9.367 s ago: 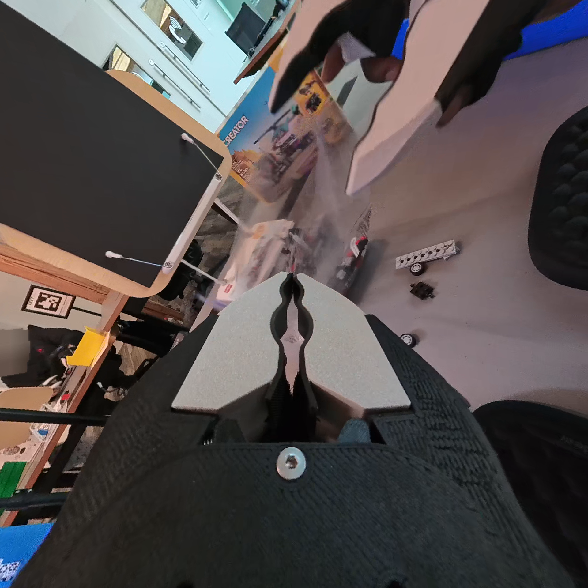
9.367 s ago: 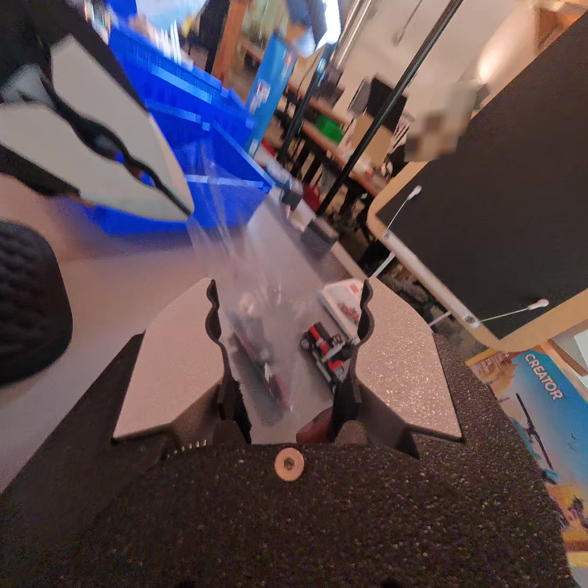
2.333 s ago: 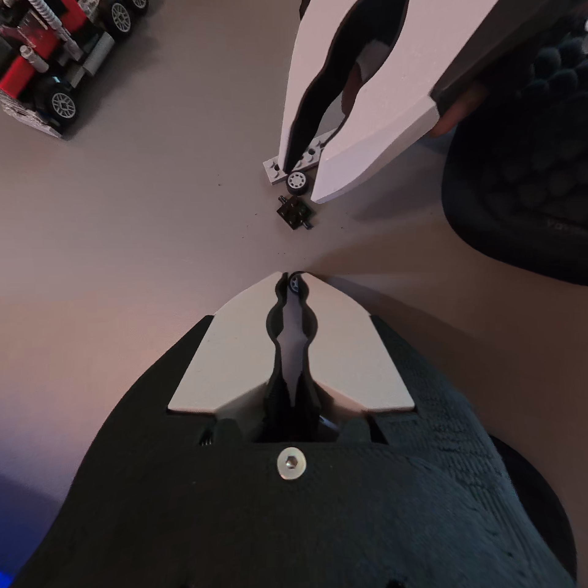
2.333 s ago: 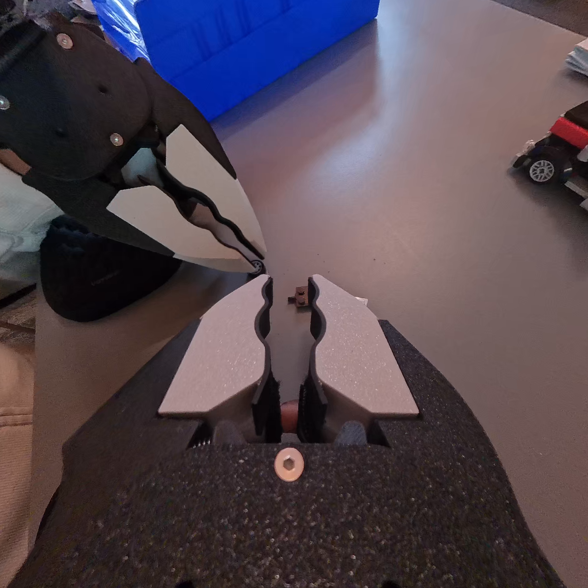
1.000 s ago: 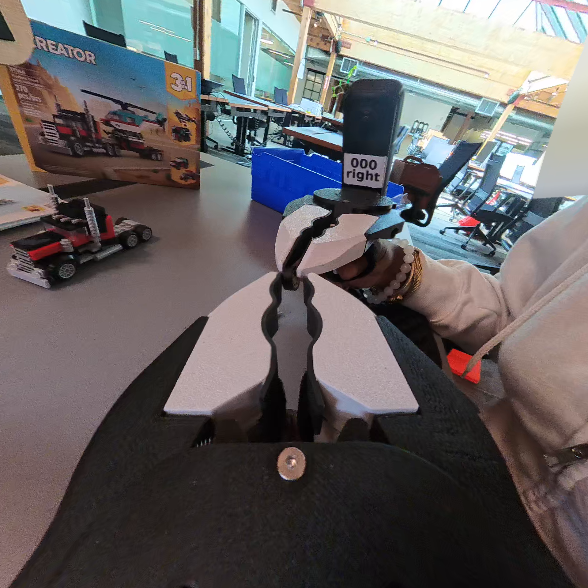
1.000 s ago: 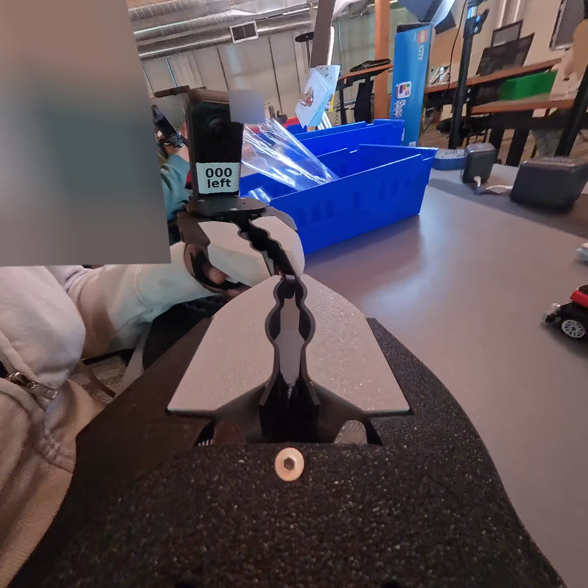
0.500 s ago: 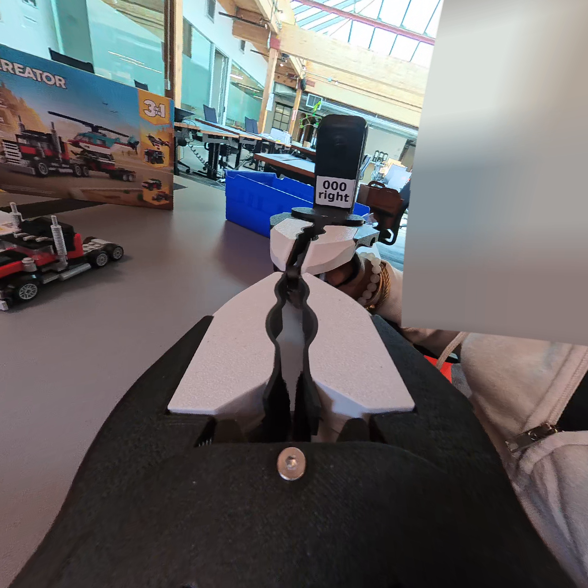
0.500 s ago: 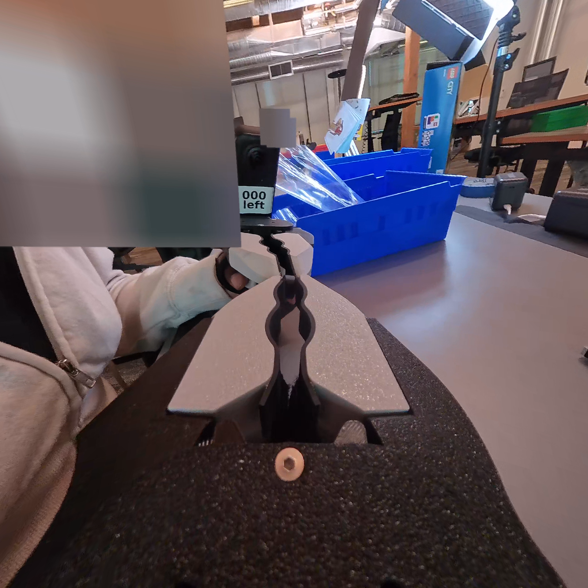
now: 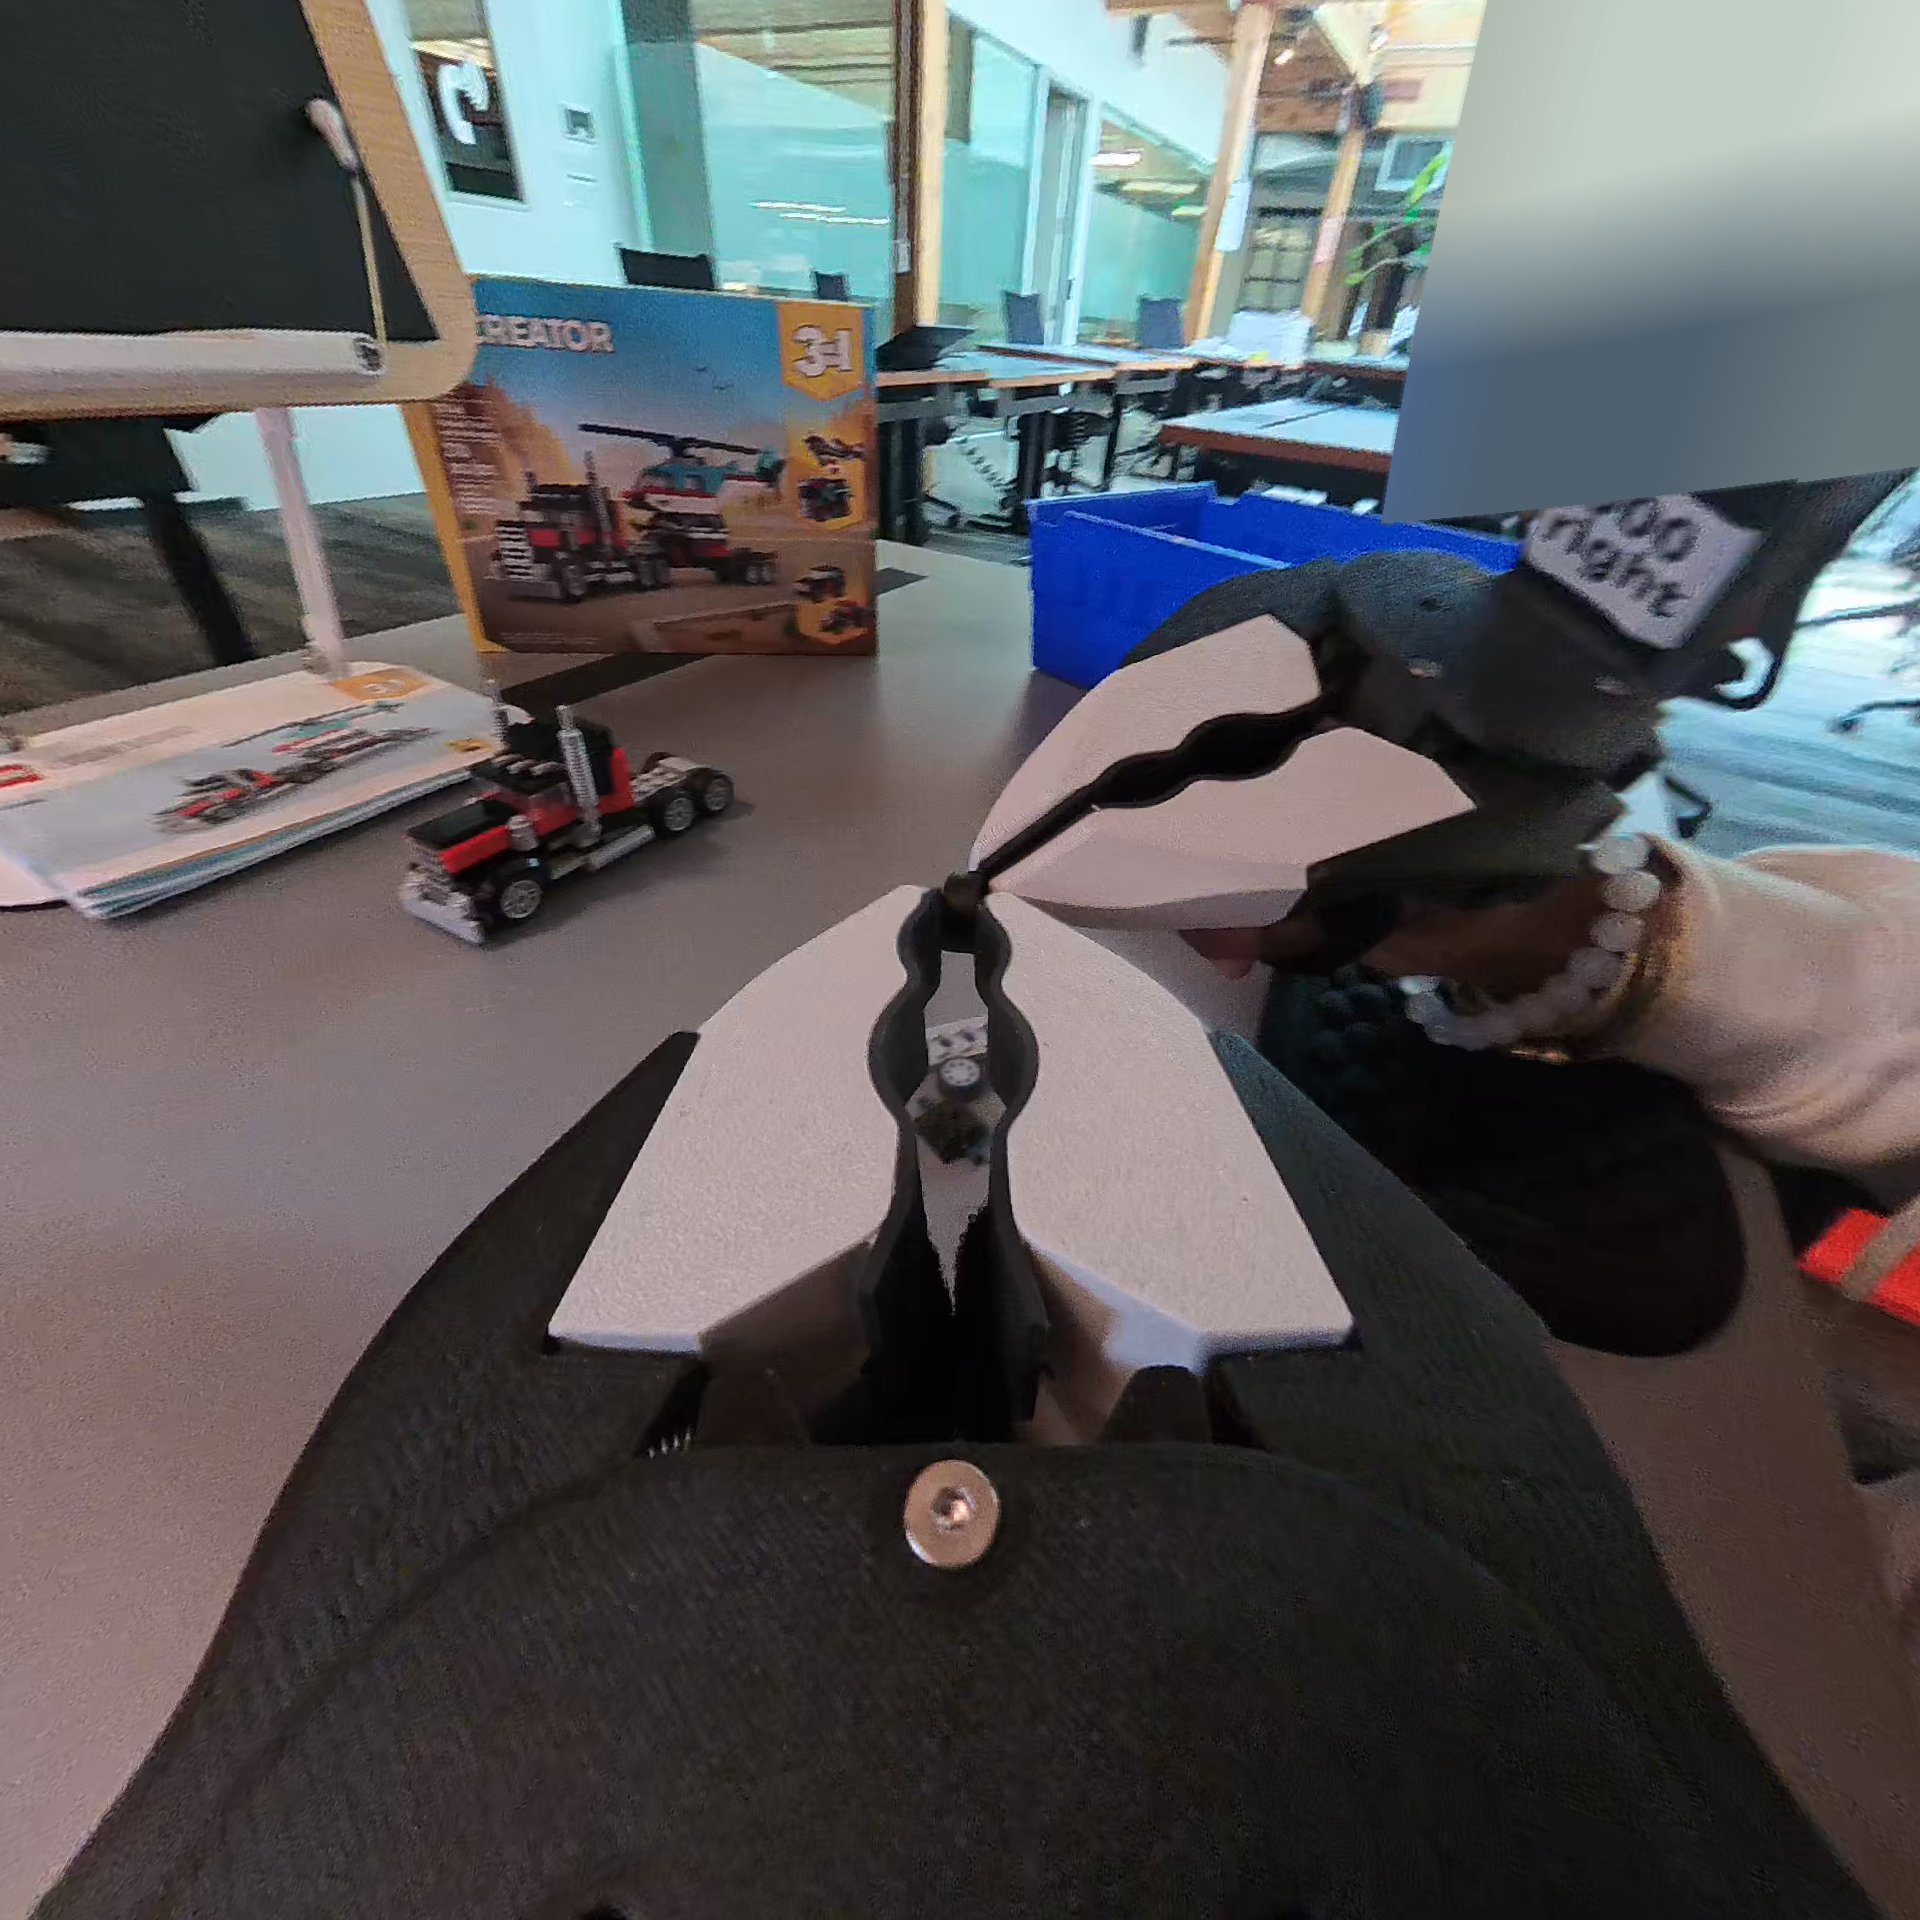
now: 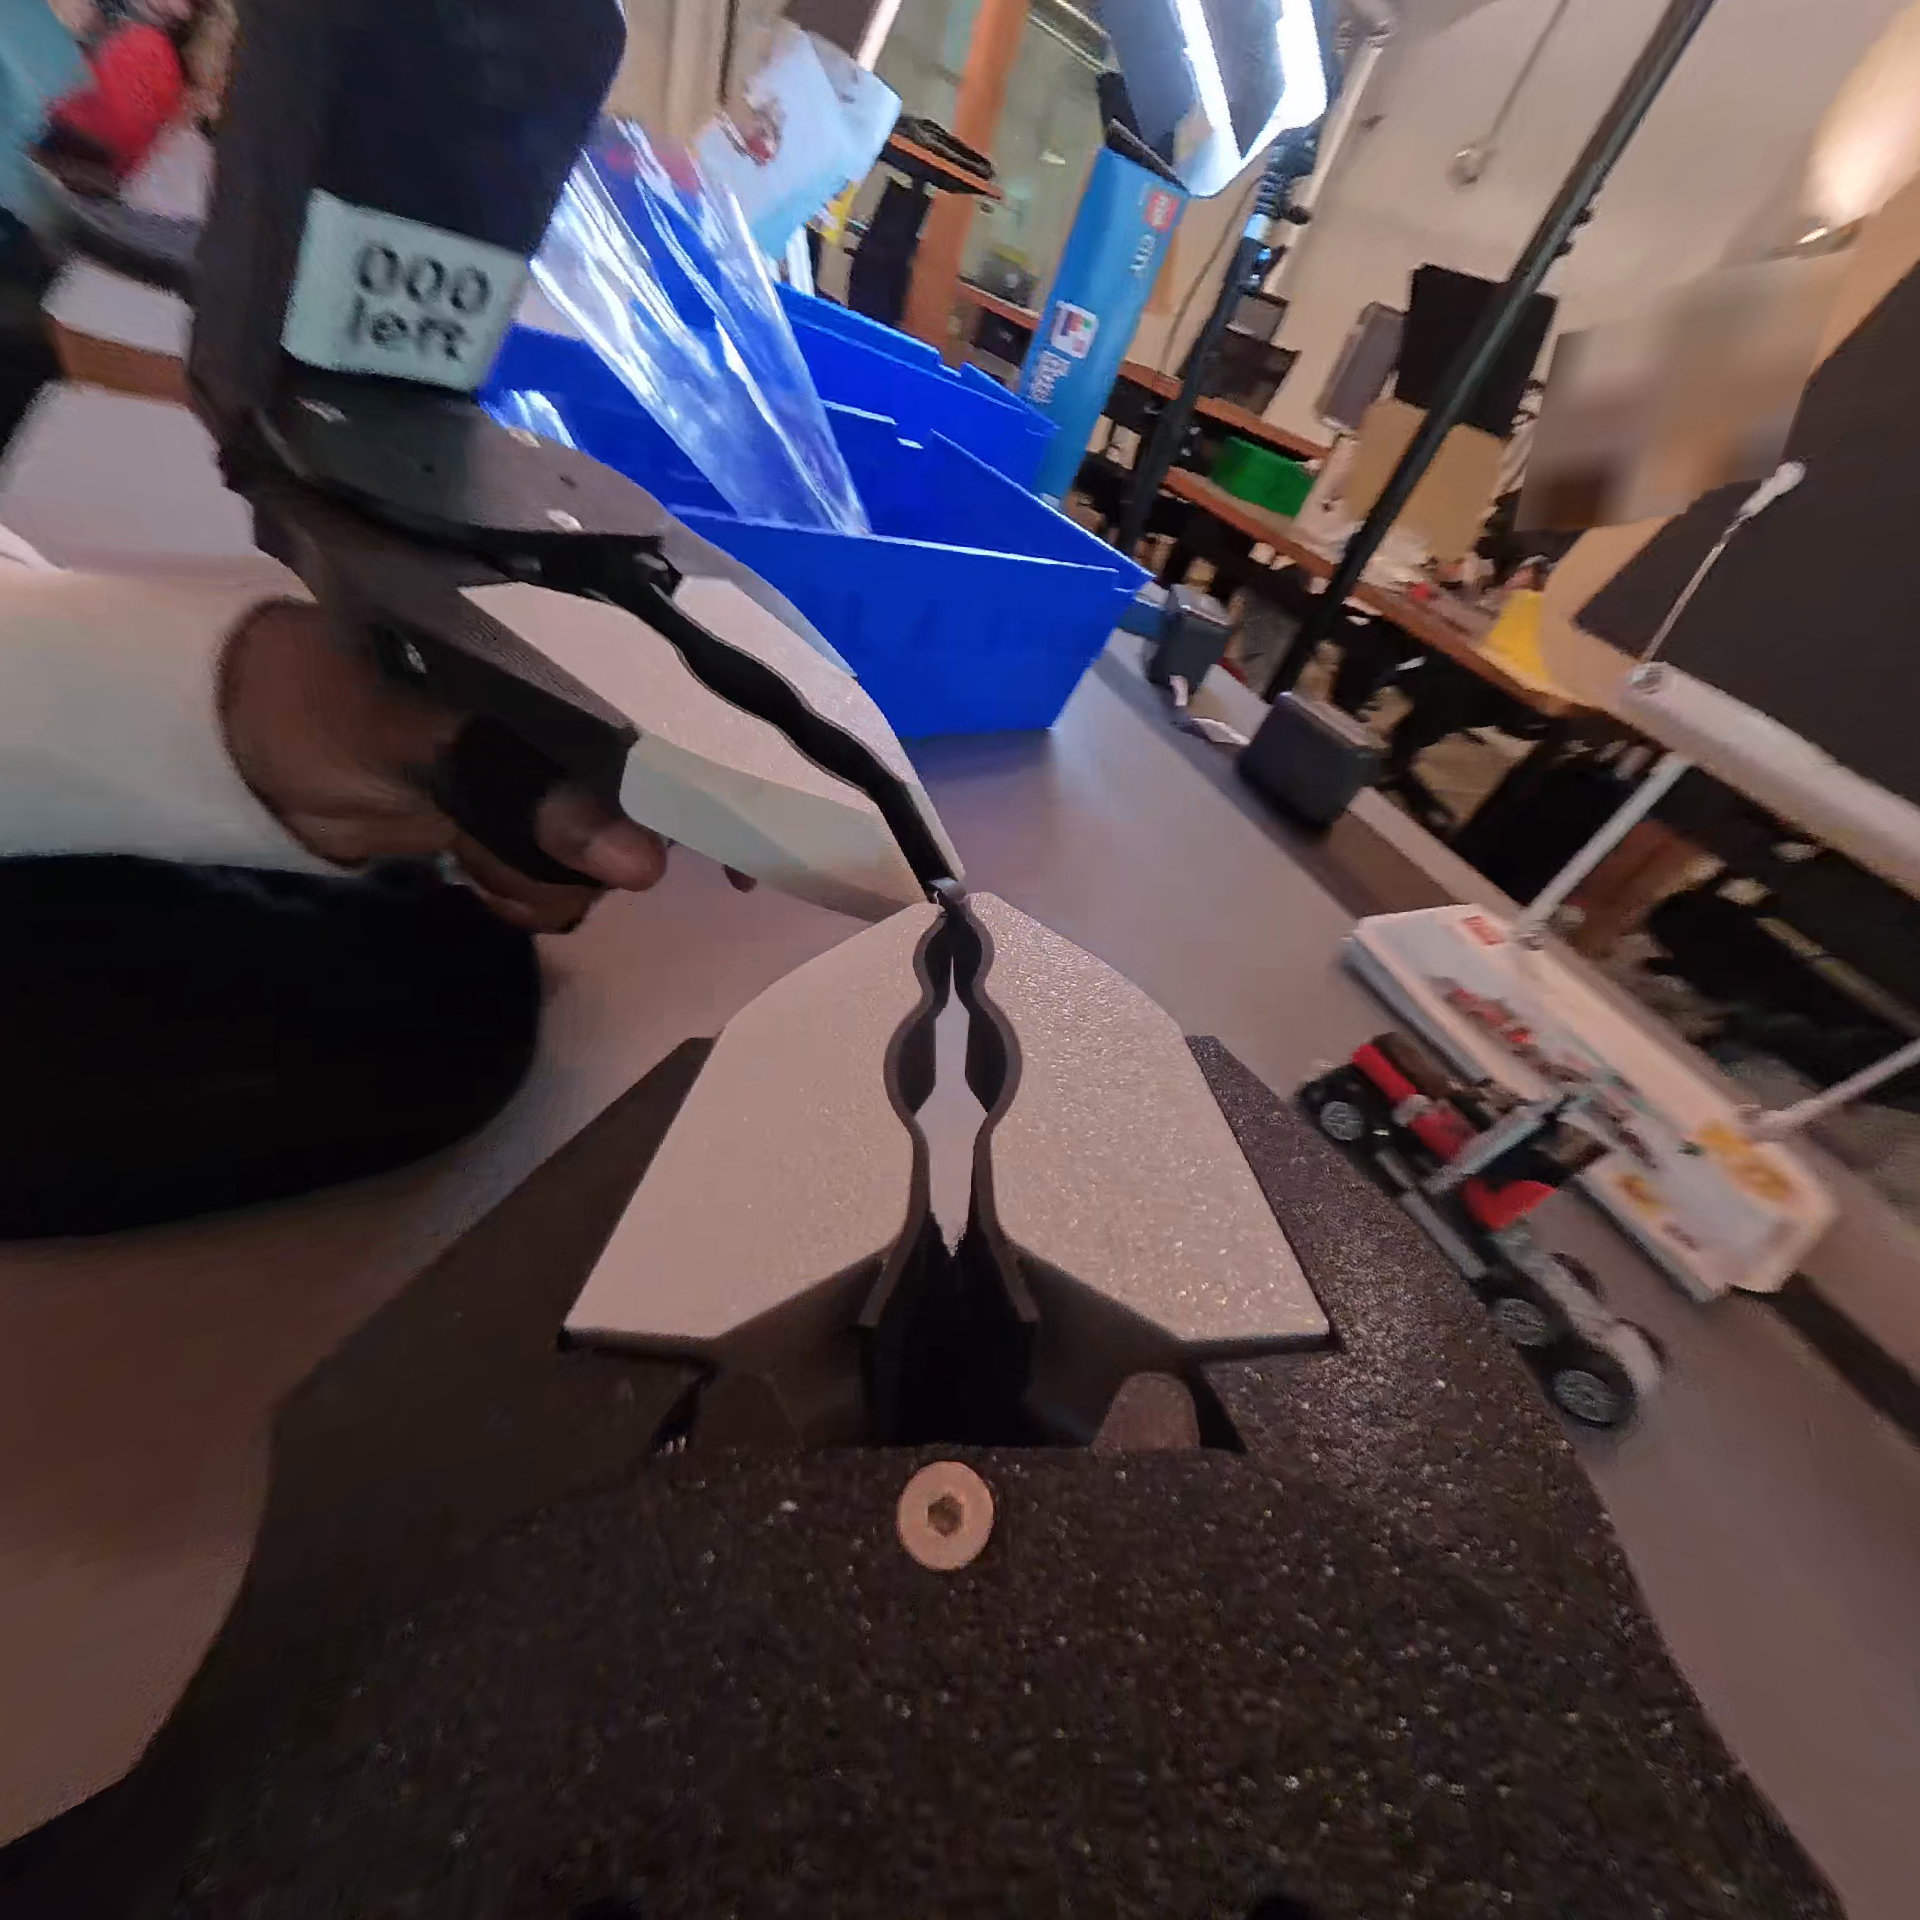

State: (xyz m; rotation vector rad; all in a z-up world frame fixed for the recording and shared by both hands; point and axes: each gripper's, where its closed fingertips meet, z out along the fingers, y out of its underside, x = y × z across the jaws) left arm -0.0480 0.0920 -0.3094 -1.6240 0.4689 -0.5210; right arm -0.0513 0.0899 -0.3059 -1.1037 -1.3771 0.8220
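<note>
A small black wheel [image 9: 961, 902] is clamped at the tips of the left gripper [image 9: 958, 914], raised above the grey counter [image 9: 260, 1091]. The right gripper [image 9: 982, 868] is met tip to tip with it, its fingers [image 10: 1039, 997] clenched on a tiny dark piece touching the wheel. A toy truck [image 9: 566, 821], a booklet [image 9: 208, 769] and a blue bin [image 9: 1143, 571] are seen beyond
</note>
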